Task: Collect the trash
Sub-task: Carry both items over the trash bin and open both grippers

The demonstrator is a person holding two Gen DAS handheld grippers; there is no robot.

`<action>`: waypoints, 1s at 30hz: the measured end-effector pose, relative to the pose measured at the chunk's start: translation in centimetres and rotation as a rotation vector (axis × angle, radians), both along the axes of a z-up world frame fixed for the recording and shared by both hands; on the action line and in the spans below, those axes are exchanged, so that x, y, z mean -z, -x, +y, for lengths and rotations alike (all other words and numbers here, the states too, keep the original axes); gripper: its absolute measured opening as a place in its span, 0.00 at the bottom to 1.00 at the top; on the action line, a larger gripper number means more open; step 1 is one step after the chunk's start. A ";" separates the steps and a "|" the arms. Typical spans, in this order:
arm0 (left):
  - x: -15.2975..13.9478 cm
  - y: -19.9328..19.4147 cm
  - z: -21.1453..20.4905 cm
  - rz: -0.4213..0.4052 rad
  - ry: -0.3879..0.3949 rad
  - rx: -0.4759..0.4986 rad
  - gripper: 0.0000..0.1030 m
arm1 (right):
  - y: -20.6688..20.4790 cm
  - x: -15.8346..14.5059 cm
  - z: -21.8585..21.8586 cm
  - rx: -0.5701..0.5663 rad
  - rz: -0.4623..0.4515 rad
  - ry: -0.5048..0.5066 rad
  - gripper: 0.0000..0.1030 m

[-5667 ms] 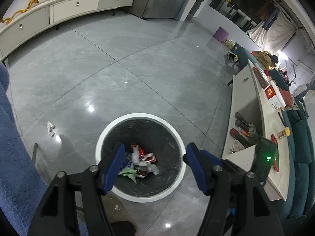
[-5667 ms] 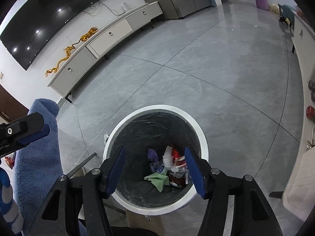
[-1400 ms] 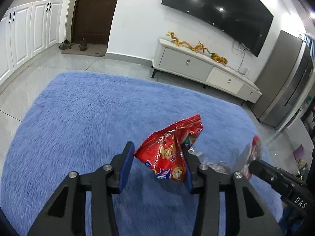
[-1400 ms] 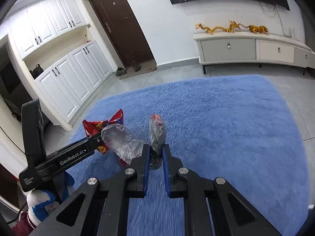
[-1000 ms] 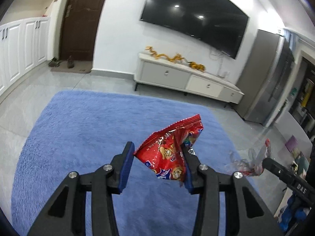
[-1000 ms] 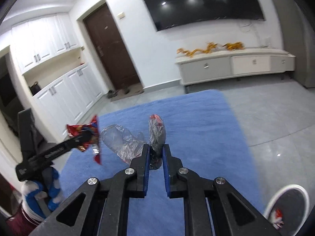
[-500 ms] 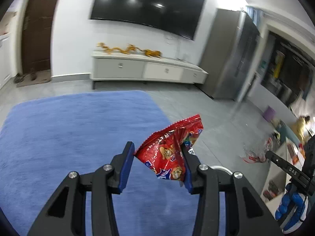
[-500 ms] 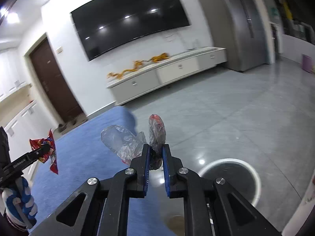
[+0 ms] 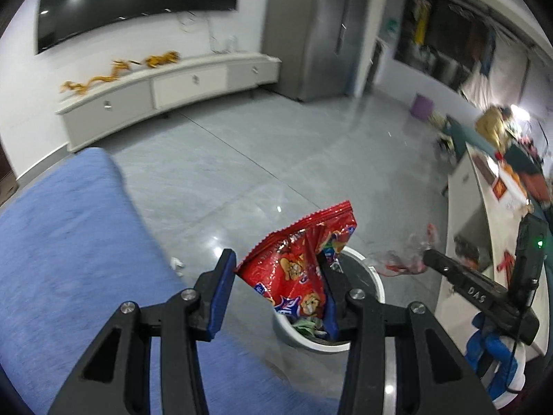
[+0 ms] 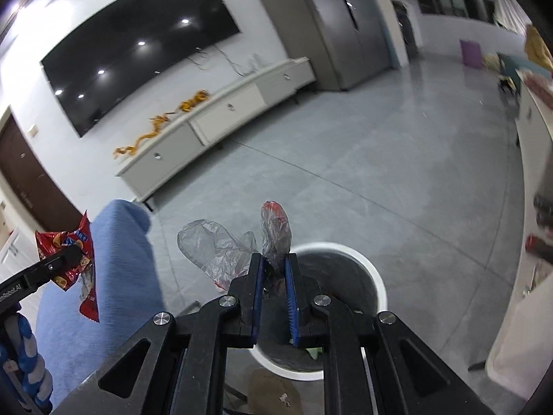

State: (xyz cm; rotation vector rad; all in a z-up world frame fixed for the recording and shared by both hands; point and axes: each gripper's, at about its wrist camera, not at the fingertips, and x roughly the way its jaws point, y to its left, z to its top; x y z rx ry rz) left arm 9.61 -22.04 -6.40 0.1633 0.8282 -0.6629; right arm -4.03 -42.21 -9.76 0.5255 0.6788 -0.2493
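Observation:
My left gripper [image 9: 276,269] is shut on a red snack bag [image 9: 300,259], which sticks up between its blue pads. Behind the bag sits the white-rimmed trash bin [image 9: 371,273], with rubbish inside it. In the right wrist view my right gripper [image 10: 274,266] is shut on a crumpled clear plastic wrapper [image 10: 221,249] with a red tip. The trash bin [image 10: 376,276] lies just beyond and below its fingers. The left gripper with the snack bag [image 10: 74,256] shows at the left edge. The right gripper with its wrapper [image 9: 411,259] shows right of the bin in the left wrist view.
A blue rug [image 9: 69,249] covers the floor on the left. A white TV cabinet [image 9: 166,86] and a dark screen [image 9: 131,3] line the far wall. A cluttered white table [image 9: 484,207] stands on the right. A small white scrap [image 9: 177,263] lies on the grey tiles.
Both grippers have swung from over the blue rug to the trash bin, which has come near in both views. Each keeps its hold on its piece of trash.

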 end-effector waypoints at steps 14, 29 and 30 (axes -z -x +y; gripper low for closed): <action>7.2 -3.0 -10.9 0.102 -0.125 0.109 0.51 | -1.1 7.2 -4.0 0.068 0.138 -0.084 0.14; 8.7 -4.0 -13.1 0.169 -0.113 0.116 0.66 | -2.2 8.5 -5.0 0.052 0.196 -0.099 0.47; 8.6 -4.0 -13.0 0.171 -0.110 0.114 0.66 | -2.2 8.4 -5.1 0.054 0.195 -0.098 0.47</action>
